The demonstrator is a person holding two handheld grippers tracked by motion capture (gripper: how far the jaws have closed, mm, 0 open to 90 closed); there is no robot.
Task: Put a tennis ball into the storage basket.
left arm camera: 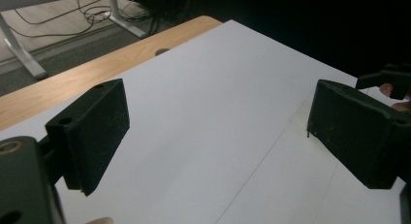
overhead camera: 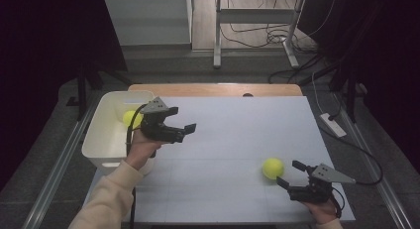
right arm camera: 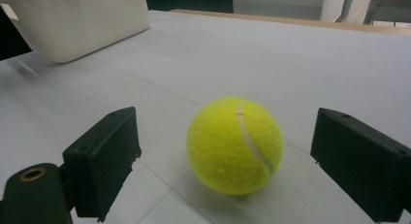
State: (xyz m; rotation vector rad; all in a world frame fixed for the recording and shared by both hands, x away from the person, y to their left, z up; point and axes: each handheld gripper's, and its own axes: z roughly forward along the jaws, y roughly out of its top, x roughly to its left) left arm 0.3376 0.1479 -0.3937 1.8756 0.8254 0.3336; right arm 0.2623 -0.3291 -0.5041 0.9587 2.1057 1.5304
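Observation:
A yellow tennis ball (overhead camera: 273, 168) lies on the white table top (overhead camera: 233, 135) at the front right. My right gripper (overhead camera: 290, 173) sits just behind it, open, with a jaw on either side of the ball. In the right gripper view the ball (right arm camera: 235, 144) rests on the table between the spread jaws of the right gripper (right arm camera: 226, 116), and neither pad touches it. A second yellow ball (overhead camera: 131, 118) lies inside the white bin (overhead camera: 106, 135) at the left. My left gripper (overhead camera: 181, 121) hovers beside the bin, open and holding nothing; in its own view, the left gripper (left arm camera: 218, 103) frames bare table.
The white bin (right arm camera: 82, 20) stands on the table's left edge. A wooden strip (overhead camera: 213, 89) runs along the far edge. Beyond it are a desk frame (overhead camera: 257, 30) and cables on the floor. A cable trails from the right gripper off the table's right side.

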